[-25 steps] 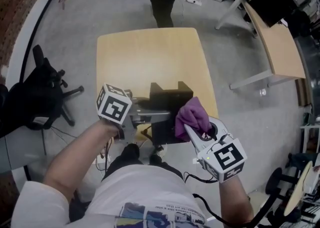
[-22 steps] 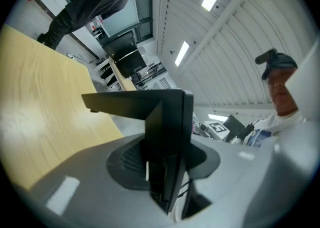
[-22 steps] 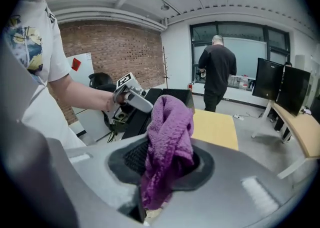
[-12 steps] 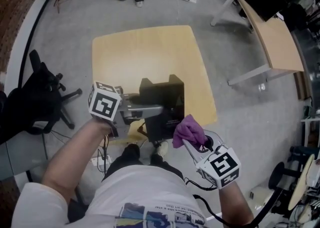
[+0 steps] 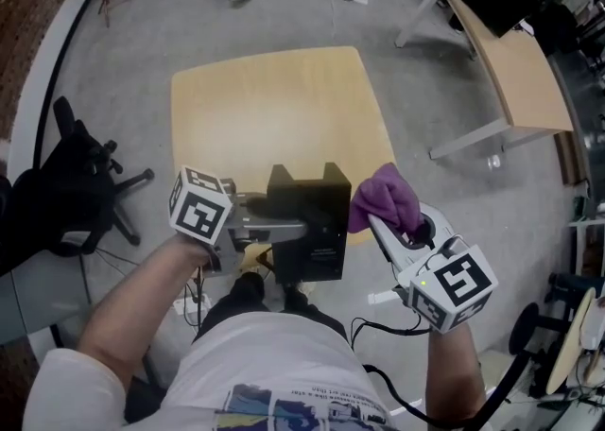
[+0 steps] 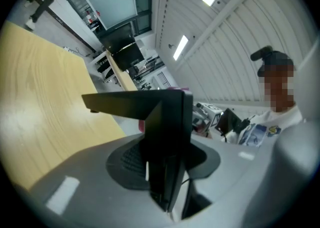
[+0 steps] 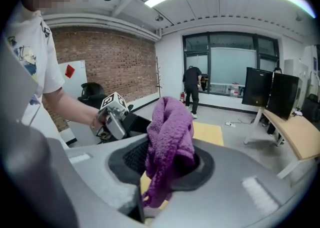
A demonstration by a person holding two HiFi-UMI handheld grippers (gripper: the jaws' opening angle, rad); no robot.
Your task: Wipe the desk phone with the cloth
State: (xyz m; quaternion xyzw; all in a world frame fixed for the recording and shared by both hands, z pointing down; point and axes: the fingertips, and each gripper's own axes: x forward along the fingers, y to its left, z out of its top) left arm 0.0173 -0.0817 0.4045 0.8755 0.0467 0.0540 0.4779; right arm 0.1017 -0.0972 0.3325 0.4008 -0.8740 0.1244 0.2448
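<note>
At the near edge of a pale wooden desk [image 5: 274,108], the left claw [image 5: 276,222] is clamped on the side of a black desk phone [image 5: 317,226]. The right claw [image 5: 383,226], closed on a bunched purple cloth [image 5: 386,198], holds it just beside the phone's right side. Whether cloth and phone touch cannot be made out.

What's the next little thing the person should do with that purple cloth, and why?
Probably swing the right gripper left so the purple cloth lands on the black phone. The left gripper clamps the phone, and the cloth sits just off its right edge, apparently not touching.
</note>
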